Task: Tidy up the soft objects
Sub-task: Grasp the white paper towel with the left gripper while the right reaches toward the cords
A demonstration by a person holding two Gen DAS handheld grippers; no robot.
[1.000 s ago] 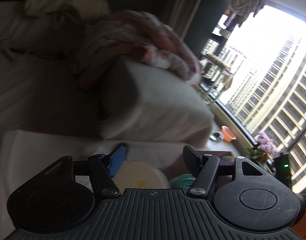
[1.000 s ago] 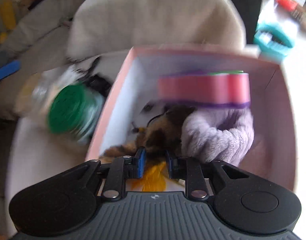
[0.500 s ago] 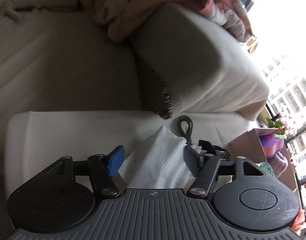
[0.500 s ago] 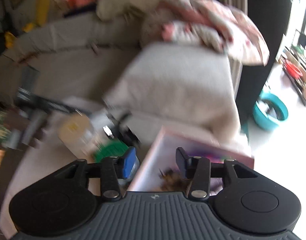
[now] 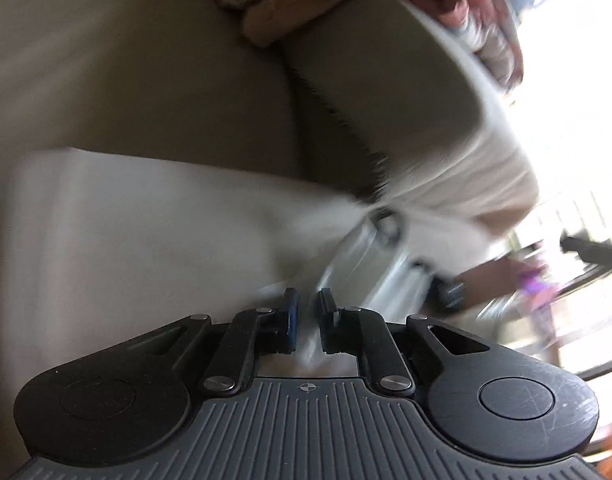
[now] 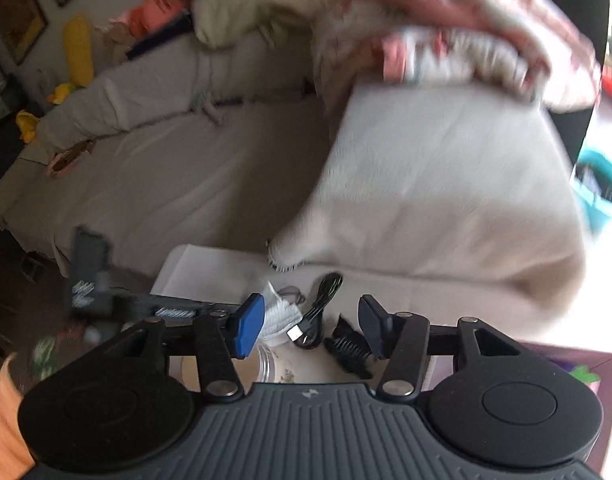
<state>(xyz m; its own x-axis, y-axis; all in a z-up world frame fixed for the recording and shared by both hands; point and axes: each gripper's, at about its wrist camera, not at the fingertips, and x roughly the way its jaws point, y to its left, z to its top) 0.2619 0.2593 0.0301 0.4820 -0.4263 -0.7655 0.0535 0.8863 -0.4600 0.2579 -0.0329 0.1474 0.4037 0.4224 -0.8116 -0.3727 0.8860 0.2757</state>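
Left claw (image 5: 306, 312), left wrist view: jaws just clenched on white tissue (image 5: 345, 276), pinched between pads, its long axis running up-right toward sofa armrest (image 5: 405, 120); pink box (image 5: 517, 276) lies further right, blurred; no readable writing.
Right wrist view: right claw (image 6: 309, 320) released, jaws just opened, nothing between; tissue (image 6: 278, 312) just below armrest (image 6: 445, 184), by left pad; box corner (image 6: 565, 364) lower right; no labels legible.
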